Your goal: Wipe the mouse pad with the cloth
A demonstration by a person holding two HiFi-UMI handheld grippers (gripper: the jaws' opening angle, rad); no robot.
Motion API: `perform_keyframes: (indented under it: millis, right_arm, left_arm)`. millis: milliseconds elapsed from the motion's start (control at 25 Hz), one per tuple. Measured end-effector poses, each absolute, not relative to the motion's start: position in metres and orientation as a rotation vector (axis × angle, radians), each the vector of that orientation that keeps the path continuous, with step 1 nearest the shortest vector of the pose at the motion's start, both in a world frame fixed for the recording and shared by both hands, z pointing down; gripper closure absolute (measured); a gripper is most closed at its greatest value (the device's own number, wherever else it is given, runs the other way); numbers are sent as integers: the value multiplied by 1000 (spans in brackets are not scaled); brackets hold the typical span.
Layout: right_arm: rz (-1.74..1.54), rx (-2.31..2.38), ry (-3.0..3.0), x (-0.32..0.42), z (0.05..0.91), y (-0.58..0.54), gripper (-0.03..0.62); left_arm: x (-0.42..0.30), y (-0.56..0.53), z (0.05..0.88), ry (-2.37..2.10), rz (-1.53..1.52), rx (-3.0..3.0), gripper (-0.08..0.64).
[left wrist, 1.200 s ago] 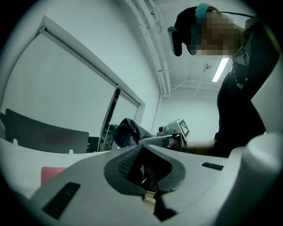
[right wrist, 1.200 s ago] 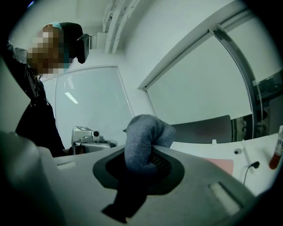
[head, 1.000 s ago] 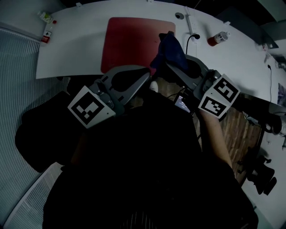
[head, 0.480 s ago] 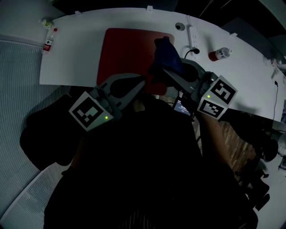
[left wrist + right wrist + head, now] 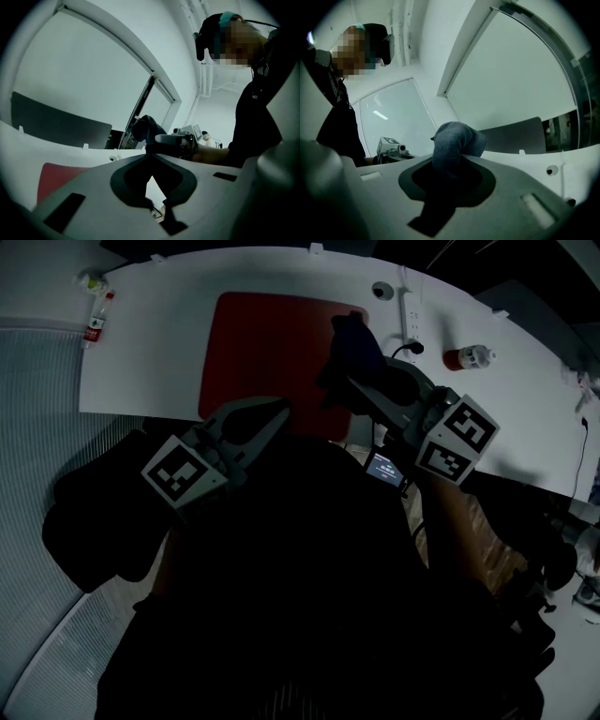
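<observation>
A red mouse pad (image 5: 267, 348) lies on the white table (image 5: 150, 343). My right gripper (image 5: 345, 381) is shut on a dark blue cloth (image 5: 354, 351), which bunches out past the jaws over the pad's right edge. In the right gripper view the cloth (image 5: 455, 139) bulges up between the closed jaws of the right gripper (image 5: 447, 161). My left gripper (image 5: 281, 412) hovers at the pad's near edge, jaws together and holding nothing. In the left gripper view the left gripper (image 5: 151, 157) points toward the cloth (image 5: 146, 129) and a strip of the pad (image 5: 54, 176).
A red-capped bottle (image 5: 472, 358) lies on the table to the right. A small bottle (image 5: 97, 320) lies at the far left corner. A power strip with a cable (image 5: 410, 310) and a round grommet (image 5: 381, 291) sit beyond the pad. A lit screen (image 5: 384, 468) shows below the table's near edge.
The right gripper has carried the cloth a little farther over the pad's right side. The left gripper has drifted left along the pad's near edge. The head view has tilted.
</observation>
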State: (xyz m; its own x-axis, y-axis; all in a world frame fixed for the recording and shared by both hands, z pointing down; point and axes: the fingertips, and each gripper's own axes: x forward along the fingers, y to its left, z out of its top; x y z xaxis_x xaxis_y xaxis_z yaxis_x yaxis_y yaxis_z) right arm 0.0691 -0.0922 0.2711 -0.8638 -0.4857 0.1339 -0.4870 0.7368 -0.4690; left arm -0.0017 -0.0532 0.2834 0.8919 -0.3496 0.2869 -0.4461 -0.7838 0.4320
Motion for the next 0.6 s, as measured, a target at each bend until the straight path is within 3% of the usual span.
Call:
perform_keyframes:
  millis: [600]
  right_arm:
    - [764, 985, -2798, 77, 285, -138, 512]
  left_arm:
    - [3, -127, 307, -498, 315, 2592, 553]
